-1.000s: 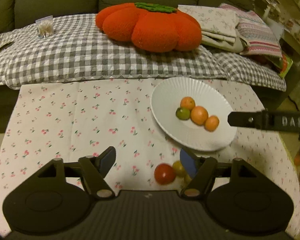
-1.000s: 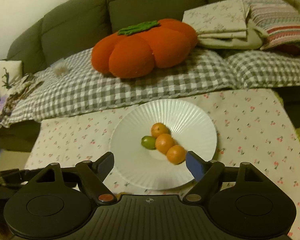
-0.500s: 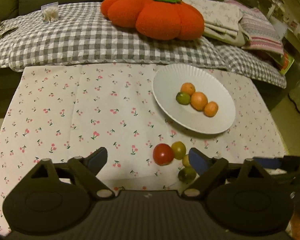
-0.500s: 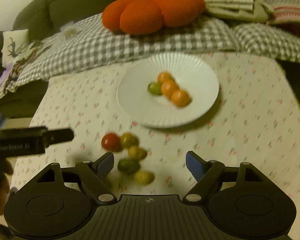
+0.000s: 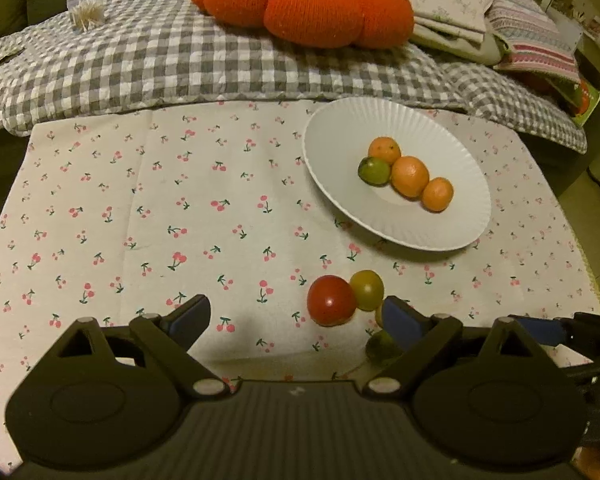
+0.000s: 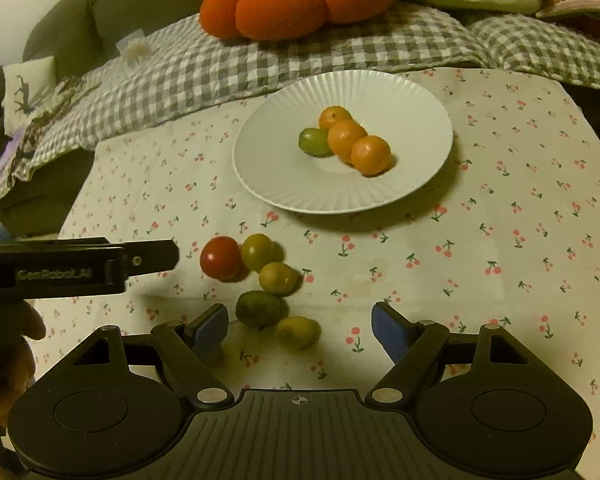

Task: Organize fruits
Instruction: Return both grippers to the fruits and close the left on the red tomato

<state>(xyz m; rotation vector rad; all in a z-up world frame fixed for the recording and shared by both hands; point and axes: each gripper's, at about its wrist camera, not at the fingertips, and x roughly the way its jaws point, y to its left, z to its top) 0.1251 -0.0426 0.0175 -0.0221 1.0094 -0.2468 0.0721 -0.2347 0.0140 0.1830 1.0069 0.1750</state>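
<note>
A white ribbed plate (image 5: 340, 136) (image 6: 420, 112) holds three oranges (image 5: 410, 176) (image 6: 346, 136) and one green fruit (image 5: 374, 171) (image 6: 314, 142). On the cherry-print cloth a red tomato (image 5: 331, 300) (image 6: 221, 258) lies beside several yellow-green fruits (image 5: 367, 289) (image 6: 258, 252). My left gripper (image 5: 296, 318) is open and empty, just left of the tomato. My right gripper (image 6: 300, 326) is open and empty, with a dark green fruit (image 6: 259, 309) and a yellow one (image 6: 298, 332) between its fingers' line.
A checked blanket (image 5: 160, 52) with an orange pumpkin cushion (image 5: 312, 0) and folded cloths (image 5: 452, 4) lies behind the table. The left gripper's body (image 6: 76, 268) shows at the left of the right wrist view. The table edge drops off at the right (image 5: 592, 280).
Both grippers have pulled back toward the near side and lowered. The loose fruits have come into the right wrist view; both stay open.
</note>
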